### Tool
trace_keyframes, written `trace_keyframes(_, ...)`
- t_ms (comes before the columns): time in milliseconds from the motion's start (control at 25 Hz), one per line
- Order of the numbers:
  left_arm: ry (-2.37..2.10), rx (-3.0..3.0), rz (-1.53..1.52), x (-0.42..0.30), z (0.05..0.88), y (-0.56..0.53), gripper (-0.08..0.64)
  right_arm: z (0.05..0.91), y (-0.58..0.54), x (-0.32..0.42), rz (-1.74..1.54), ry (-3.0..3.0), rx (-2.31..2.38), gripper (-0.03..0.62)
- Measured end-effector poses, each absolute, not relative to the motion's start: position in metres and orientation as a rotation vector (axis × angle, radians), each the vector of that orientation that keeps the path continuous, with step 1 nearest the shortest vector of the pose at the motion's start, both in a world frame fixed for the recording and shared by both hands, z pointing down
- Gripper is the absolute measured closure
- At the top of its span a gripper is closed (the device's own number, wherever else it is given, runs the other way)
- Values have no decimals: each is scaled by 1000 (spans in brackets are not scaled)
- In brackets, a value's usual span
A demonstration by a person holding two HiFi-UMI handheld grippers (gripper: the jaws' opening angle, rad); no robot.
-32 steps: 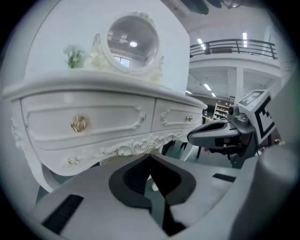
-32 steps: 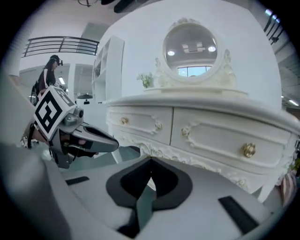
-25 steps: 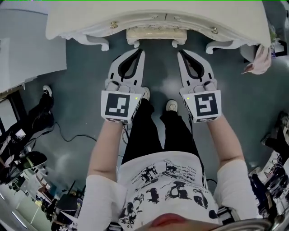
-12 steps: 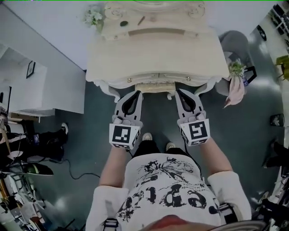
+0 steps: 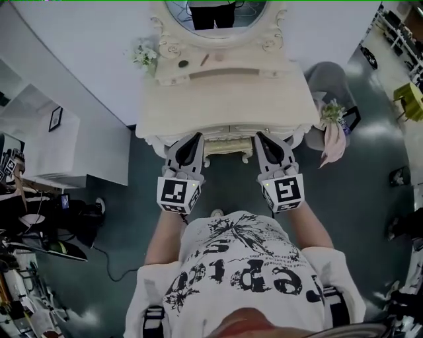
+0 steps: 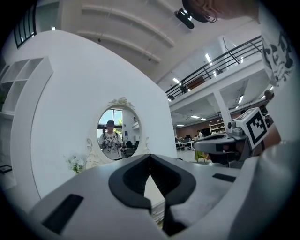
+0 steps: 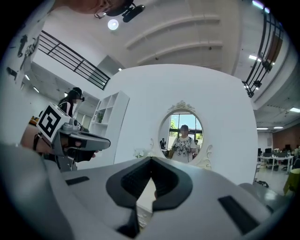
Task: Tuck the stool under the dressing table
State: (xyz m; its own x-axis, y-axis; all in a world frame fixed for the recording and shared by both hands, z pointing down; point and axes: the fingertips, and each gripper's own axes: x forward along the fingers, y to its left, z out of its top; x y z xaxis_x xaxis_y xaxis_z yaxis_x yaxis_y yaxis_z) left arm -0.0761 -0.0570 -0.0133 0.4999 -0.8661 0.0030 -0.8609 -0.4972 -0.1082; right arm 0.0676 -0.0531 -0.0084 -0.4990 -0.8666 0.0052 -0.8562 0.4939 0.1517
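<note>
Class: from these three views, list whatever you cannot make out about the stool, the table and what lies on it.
- Stool: the head view shows only its front edge; the table top covers the rest.
- Mirror: cut off by the head view's top edge.
- Small items by the mirror: too small in the head view to name.

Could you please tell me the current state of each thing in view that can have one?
dressing table: standing upright
stool: tucked under the dressing table, only its front edge showing
mirror: upright, reflecting the person
left gripper: shut, empty
right gripper: shut, empty
</note>
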Motion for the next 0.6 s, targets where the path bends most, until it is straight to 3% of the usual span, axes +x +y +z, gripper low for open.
trace_keyframes(600,1527,-2693,-83,-81,-20,-65,540,-1,-71,60,-53,-2642,1546,575)
